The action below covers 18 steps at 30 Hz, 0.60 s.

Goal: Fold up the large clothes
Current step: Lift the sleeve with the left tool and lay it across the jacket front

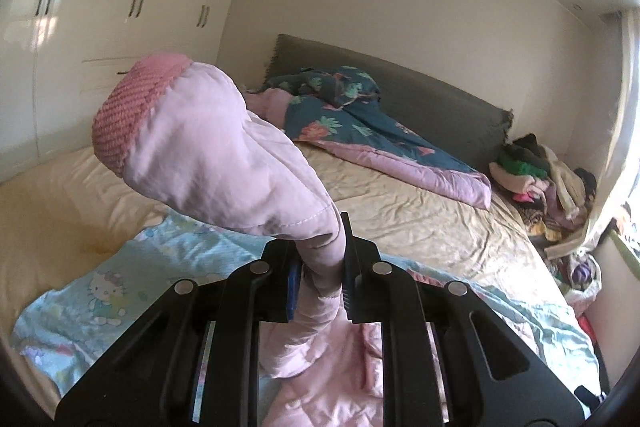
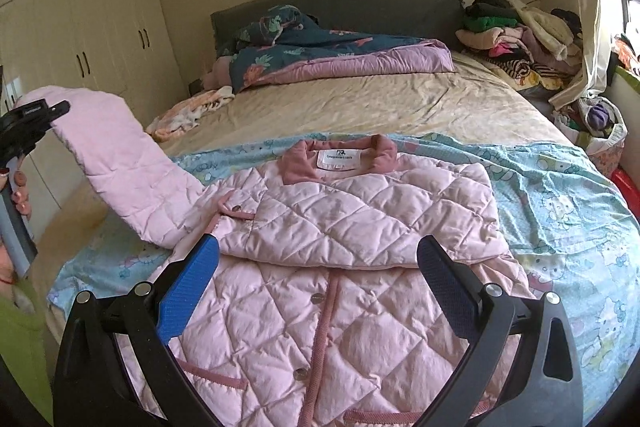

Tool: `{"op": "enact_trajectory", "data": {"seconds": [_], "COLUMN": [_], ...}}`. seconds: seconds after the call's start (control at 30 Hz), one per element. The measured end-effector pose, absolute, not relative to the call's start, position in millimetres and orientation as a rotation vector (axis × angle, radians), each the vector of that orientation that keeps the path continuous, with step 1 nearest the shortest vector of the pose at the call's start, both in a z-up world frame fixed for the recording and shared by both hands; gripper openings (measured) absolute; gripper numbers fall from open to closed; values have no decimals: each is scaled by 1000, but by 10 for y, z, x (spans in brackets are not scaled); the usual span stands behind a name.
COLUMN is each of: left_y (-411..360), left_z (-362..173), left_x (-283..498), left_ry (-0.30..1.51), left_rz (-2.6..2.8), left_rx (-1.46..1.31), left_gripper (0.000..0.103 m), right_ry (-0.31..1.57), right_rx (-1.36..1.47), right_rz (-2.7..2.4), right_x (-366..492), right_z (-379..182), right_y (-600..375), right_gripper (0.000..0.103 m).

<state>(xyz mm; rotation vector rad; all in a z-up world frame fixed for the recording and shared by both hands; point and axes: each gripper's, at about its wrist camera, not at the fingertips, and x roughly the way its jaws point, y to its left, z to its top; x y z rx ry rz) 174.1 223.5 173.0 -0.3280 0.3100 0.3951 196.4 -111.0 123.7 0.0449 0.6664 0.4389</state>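
Note:
A pink quilted jacket (image 2: 320,227) lies front-up on a light blue cartoon-print sheet (image 2: 560,195) on the bed, collar away from me, its right side folded over the chest. My left gripper (image 1: 320,259) is shut on the jacket's left sleeve (image 1: 224,151), holding it up off the bed; the knitted pink cuff (image 1: 132,107) points up. In the right wrist view that sleeve (image 2: 120,163) rises to the left gripper (image 2: 32,123) at the far left. My right gripper (image 2: 320,263) is open and empty, just above the jacket's middle.
A dark floral quilt (image 2: 320,47) with pink lining lies at the grey headboard (image 2: 340,3). A pile of clothes (image 2: 520,35) sits at the bed's far right corner by the curtain. White wardrobes (image 2: 80,27) stand to the left. A small patterned cloth (image 2: 188,111) lies mid-left.

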Motion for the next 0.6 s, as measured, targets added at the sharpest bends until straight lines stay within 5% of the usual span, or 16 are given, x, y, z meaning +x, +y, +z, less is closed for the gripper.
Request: {"op": "enact_trajectory", "data": {"seconds": [0.6], "left_y": [1182], "left_z": [1609], "left_x": [2270], "left_ry": [384], "left_rz": [255], "left_rx": [-185], "left_gripper": [9], "right_ry": [640], "right_rx": [93], "right_rz": [337], "right_x": [1997], "right_z": [1180], "right_y": [-1701], "right_gripper": [99]}}
